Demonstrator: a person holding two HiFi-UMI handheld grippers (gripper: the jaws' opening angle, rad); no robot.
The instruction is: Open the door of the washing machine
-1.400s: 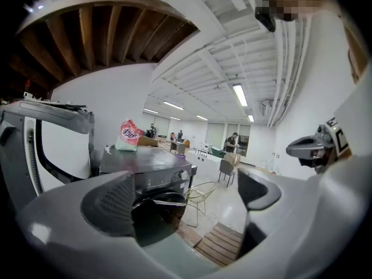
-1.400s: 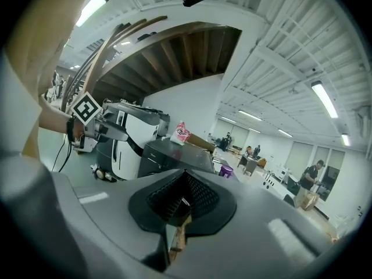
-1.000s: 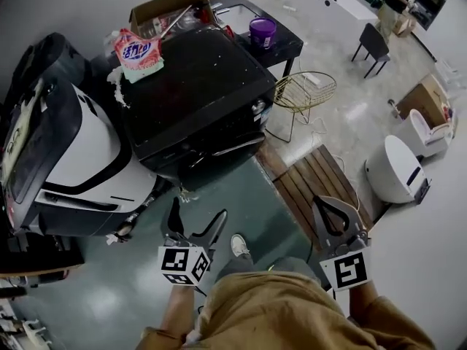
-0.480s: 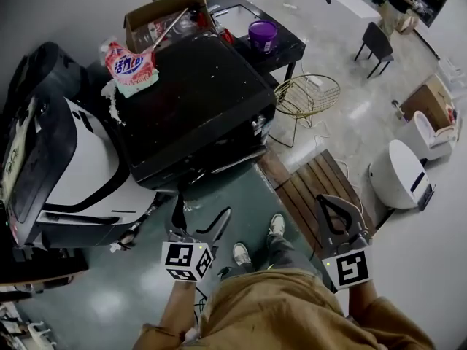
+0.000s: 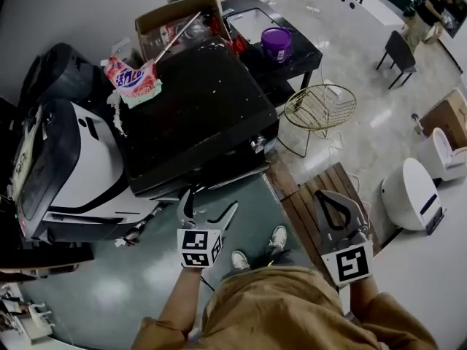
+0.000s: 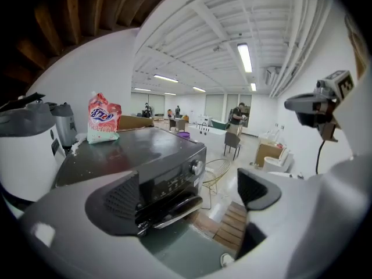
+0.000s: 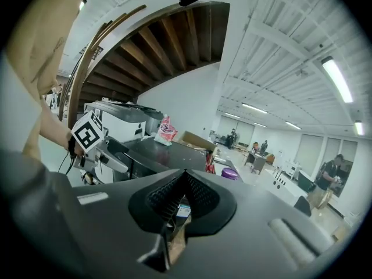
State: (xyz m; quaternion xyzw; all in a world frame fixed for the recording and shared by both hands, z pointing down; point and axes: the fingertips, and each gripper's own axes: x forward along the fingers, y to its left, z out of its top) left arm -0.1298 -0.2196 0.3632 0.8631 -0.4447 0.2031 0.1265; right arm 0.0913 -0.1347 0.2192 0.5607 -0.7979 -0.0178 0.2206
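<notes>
The black front-loading washing machine (image 5: 197,108) stands ahead of me, its door shut and a silver handle (image 5: 235,173) low on the front. In the left gripper view the washing machine (image 6: 145,156), its knob (image 6: 197,167) and the handle (image 6: 177,209) show between the jaws. My left gripper (image 5: 209,206) is open, a short way in front of the handle and not touching it. My right gripper (image 5: 330,201) hangs shut and empty over the wooden mat at the right; its pads (image 7: 185,193) meet with nothing between them.
A white machine (image 5: 73,166) stands left of the washer. A pink detergent bag (image 5: 131,79) and a cardboard box (image 5: 179,20) sit at the washer's back. A purple bucket (image 5: 276,44), a gold wire basket (image 5: 319,108), a slatted wooden mat (image 5: 321,195) and a white pod (image 5: 408,195) lie right.
I have stepped nearer the washer. My left gripper has moved up toward the machine's front, staying open. The right gripper has stayed shut at my side.
</notes>
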